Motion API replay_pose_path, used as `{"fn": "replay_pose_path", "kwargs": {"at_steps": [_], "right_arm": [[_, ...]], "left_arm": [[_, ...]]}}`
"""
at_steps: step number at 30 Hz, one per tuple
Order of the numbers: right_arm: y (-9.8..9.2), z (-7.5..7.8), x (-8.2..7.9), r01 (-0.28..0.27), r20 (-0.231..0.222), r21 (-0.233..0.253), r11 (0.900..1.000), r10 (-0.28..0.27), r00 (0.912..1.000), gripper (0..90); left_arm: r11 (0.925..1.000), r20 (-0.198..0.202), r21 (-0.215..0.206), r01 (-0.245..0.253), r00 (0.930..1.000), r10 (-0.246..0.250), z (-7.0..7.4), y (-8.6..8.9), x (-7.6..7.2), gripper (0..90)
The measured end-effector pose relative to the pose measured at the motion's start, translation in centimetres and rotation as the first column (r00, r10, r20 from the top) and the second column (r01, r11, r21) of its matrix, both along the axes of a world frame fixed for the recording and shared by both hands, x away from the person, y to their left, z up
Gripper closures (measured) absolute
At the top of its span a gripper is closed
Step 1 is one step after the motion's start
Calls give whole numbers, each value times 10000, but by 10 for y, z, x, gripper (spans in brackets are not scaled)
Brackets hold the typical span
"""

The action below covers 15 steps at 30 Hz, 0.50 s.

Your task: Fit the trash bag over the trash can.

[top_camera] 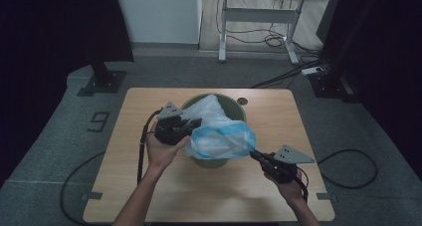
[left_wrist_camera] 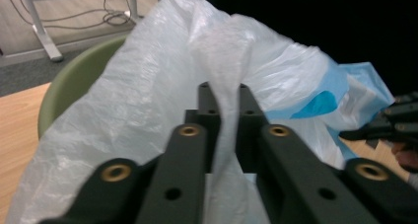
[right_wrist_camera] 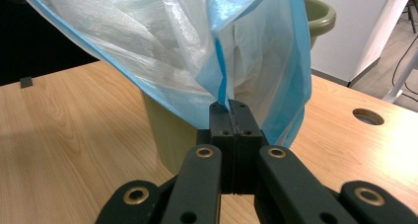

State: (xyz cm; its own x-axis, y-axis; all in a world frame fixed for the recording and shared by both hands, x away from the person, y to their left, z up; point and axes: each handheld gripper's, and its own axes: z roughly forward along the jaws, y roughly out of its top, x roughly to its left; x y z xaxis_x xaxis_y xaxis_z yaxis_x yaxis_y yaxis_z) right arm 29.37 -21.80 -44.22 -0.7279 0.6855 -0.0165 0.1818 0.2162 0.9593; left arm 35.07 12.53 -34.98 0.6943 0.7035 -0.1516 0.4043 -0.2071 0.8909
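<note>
High view: a plastic bag [top_camera: 219, 131] is stretched above the green bin [top_camera: 238, 111] on the table [top_camera: 149, 186], between the left gripper [top_camera: 191, 125] and right gripper [top_camera: 255, 154]. Left gripper view: jaws pinch a white fold of the bag [left_wrist_camera: 162, 86]. Right gripper view: jaws are clamped on the blue hem [right_wrist_camera: 219, 71].

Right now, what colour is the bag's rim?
Light blue on the bag's rim; the right gripper view shows it best.
</note>
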Motion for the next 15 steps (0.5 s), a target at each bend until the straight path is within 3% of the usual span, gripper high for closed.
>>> {"fn": "replay_pose_path", "kwargs": {"at_steps": [5, 15], "right_arm": [[0, -2, -1, -34, -33, 4, 10000, 34, 10000, 888], [5, -20, -9, -250, -296, -208, 9995, 244, 9993, 888]], "left_arm": [[9944, 411, -1018, -292, 9986, 335, 2, 14, 1, 896], [9762, 646, -1888, -1068, 9906, 1208, -4, 47, -3, 897]]}}
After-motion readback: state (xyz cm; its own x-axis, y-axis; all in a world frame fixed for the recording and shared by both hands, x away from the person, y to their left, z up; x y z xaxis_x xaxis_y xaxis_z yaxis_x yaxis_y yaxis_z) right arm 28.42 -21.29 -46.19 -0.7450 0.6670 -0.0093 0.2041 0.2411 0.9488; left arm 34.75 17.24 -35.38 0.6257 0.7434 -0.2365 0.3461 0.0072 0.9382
